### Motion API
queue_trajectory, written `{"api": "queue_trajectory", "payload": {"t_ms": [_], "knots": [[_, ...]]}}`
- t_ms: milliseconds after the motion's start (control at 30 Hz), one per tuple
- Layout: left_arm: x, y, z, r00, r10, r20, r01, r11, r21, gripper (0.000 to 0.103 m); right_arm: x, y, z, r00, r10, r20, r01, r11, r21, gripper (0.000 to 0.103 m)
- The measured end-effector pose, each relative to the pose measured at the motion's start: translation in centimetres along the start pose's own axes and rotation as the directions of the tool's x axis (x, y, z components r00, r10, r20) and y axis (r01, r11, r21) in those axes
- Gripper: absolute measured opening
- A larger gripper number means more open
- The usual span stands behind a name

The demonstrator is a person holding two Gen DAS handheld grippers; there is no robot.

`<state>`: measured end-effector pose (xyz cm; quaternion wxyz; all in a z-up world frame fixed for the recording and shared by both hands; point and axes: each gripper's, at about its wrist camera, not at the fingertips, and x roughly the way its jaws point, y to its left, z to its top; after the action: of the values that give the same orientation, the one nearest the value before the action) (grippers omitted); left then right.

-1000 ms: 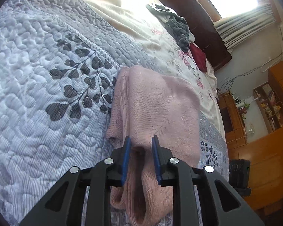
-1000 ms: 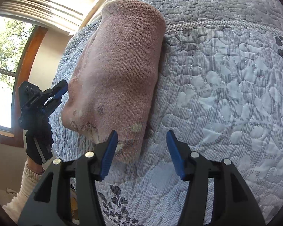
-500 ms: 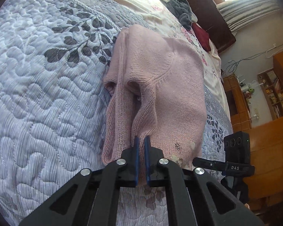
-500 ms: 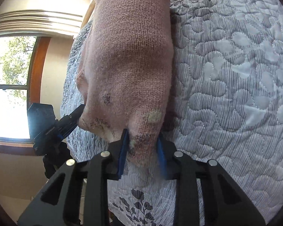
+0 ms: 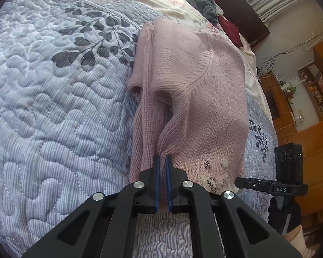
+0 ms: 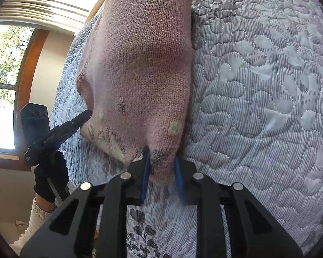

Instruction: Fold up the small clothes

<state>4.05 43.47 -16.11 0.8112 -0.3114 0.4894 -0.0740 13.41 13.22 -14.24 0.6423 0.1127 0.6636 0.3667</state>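
1. The left tool (image 5: 162, 161) is clenched on a bunched ridge of the pink knitted sweater (image 5: 196, 90), close to its near edge. Its blue pads (image 5: 157, 180) stand almost together with a thin pinch of knit between them.

2. The pink knitted sweater lies on the pale blue quilted bedspread with dark leaf print (image 5: 53, 90), already narrowed into a long strip. Its left side is turned in over the body, and a curved sleeve seam shows on top. The lengthwise fold therefore looks done.

3. The near edge of the garment, where a small knitted motif of dark and cream patches sits, is lifted slightly off the bed between the two tools. The far end rests flat on the quilt.

4. The right tool (image 6: 161, 165) grasps the same near edge at its other corner, right on the patterned patch. A thicker wad of knit fills the gap between its pads, so they sit further apart than the left pair.

5. What seems left is the crosswise fold: carrying this held end over towards the far end, then smoothing it. I judge this piece roughly half finished.

6. Farther up the bed a grey crumpled garment (image 5: 204, 2) and a dark red cloth (image 5: 230, 31) lie unfolded, so more pieces probably wait.
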Motion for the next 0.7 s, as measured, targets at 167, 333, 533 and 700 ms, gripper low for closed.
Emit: {"api": "queue_trajectory", "payload": {"t_ms": [167, 333, 533, 700], "knots": [[-1.9, -1.6, 1.3, 1.000, 0.018, 0.020, -0.018, 1.000, 0.007, 0.052, -2.0, 0.8, 0.9, 1.000, -0.011, 0.024, 0.012, 0.998, -0.053, 0.040], [-2.2, -1.3, 4.1, 0.996, 0.069, 0.058, -0.069, 0.998, 0.000, 0.072, -4.2, 1.0, 2.9, 0.994, 0.041, 0.102, -0.035, 0.998, -0.053, 0.060], [0.5, 0.1, 7.5, 0.999, -0.036, 0.024, 0.037, 0.998, -0.059, 0.072, -4.4, -0.4, 6.4, 0.986, 0.123, 0.113, -0.124, 0.992, -0.003, 0.065], [3.5, 2.1, 8.9, 0.994, -0.106, -0.019, 0.103, 0.986, -0.132, 0.073, -3.3, -1.7, 8.5, 0.981, 0.156, 0.118, -0.159, 0.987, 0.017, 0.072]]}}
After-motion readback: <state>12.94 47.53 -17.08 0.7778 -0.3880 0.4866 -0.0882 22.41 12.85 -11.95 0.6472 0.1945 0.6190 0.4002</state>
